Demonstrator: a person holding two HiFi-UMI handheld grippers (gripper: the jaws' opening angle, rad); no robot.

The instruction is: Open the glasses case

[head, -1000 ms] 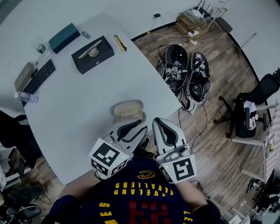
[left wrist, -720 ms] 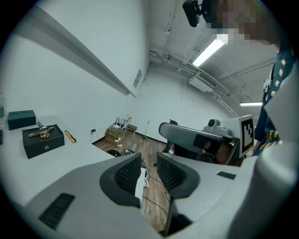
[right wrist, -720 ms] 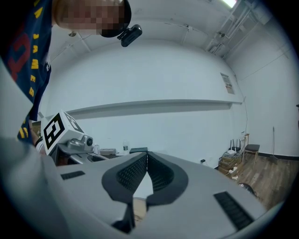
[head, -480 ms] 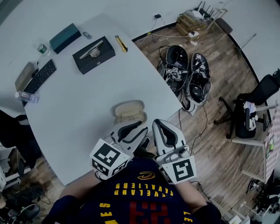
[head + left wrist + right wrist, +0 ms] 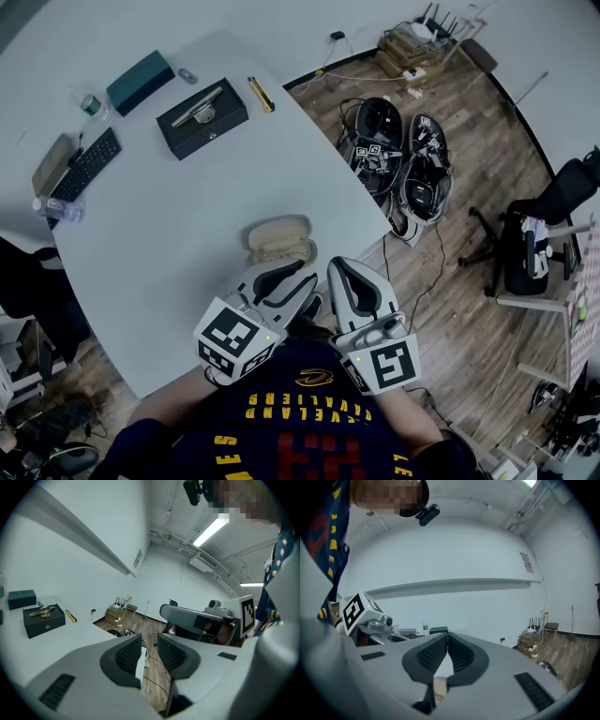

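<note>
Far left: the keyboard (image 5: 86,164) and the black box (image 5: 202,116) sit at the far side of the worktop (image 5: 187,216), well apart from your hands and in the same spots as a second ago.
Left claw (image 5: 302,274): your left claw (image 5: 149,644) has its jaws apart with nothing between them, only floor showing through the gap. It hangs at the near edge of the worktop, just beside the case, and has not moved.
Glasses case (image 5: 277,240): it lies near the worktop's near edge, just beyond both claws and touched by neither. It looks already open, with two shells side by side and the lid folded to the far side. It is unchanged over the last second.
Right claw (image 5: 342,267): your right claw (image 5: 446,641) has its jaws pressed together on nothing. It is held just right of the case and is equally still.
Change: none.
Meaning: you appear to be pausing with the opening done, so judge the task complete or nearly so.
</note>
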